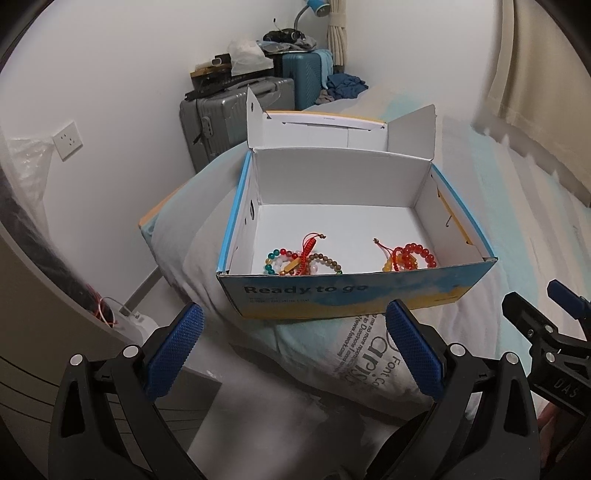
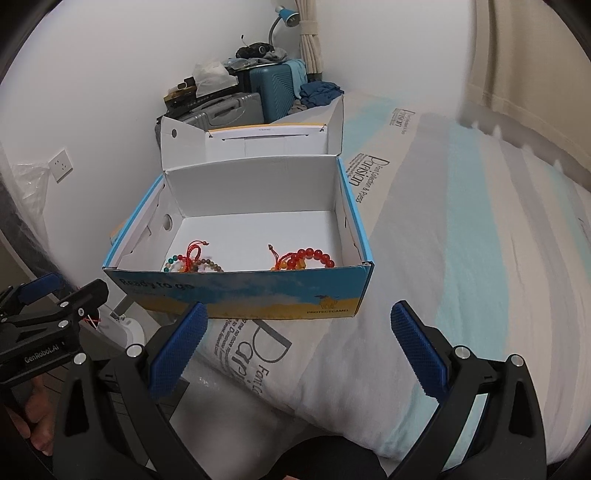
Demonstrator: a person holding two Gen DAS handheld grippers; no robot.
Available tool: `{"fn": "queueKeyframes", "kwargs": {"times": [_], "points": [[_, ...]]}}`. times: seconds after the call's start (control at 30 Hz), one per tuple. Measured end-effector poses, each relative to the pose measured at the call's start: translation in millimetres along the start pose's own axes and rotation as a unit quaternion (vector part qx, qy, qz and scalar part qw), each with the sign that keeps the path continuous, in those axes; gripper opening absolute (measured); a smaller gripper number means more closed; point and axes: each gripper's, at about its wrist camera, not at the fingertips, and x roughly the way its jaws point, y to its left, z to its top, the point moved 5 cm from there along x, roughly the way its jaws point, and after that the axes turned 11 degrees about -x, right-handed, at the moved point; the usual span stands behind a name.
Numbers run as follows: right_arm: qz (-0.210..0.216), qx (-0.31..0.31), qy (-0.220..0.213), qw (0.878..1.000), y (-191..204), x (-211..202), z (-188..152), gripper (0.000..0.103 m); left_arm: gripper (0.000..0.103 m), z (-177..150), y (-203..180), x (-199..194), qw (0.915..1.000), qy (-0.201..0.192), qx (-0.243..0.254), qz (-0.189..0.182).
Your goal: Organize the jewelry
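Box [image 1: 343,295]: one open cardboard shoebox, blue and yellow outside with "Ready to go" printed on the near wall, white inside; lid [image 1: 317,129] hinged back and standing upright behind it. The box rests on a bed [image 2: 461,258] covered in a pale quilt with light blue stripes and grey lettering. Contents, left group: mixed bead bracelets [image 1: 295,260] in green, red, white and brown, tangled with red knotted cord, lying on the box floor close to the near wall. Contents, right group: red bead bracelet [image 1: 419,254] with red and yellow cord, also on the floor near the near wall and well apart from the left group; both groups show again in the right wrist view, the mixed bracelets [image 2: 192,263] to the left and the red one [image 2: 310,258] to the right. Left gripper [image 1: 293,354]: black frame, blue textured pads, jaws spread wide and holding nothing, held short of the box's near wall over the bed edge. Right gripper [image 2: 299,350]: same build, jaws likewise spread wide with nothing between them, held short of the box over the quilt. Surroundings: grey suitcase [image 1: 229,114] and teal suitcase [image 1: 303,79] against the white wall beyond the bed, piled with clothes and bags; blue desk lamp [image 2: 286,16] above them; wall socket [image 1: 66,140] at left; cream curtain [image 1: 535,74] at right.
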Motion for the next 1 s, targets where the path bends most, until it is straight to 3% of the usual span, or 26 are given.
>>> {"fn": "queueKeyframes", "kwargs": {"times": [0.57,0.8,1.0], "points": [[-0.003,0.005,0.0,1.0,-3.4,-2.5,0.3,0.096,0.097,-4.7,2.6,1.8,1.0,0.001,0.003,0.004],[-0.005,0.007,0.001,1.0,-4.2,-3.4,-1.6,0.096,0.097,-6.0,1.3,2.9,0.9999,0.007,-0.006,-0.013],[-0.006,0.006,0.001,1.0,-5.9,-4.2,-3.1,0.096,0.097,-2.9,-2.6,0.2,0.9998,-0.015,0.001,0.014]]}}
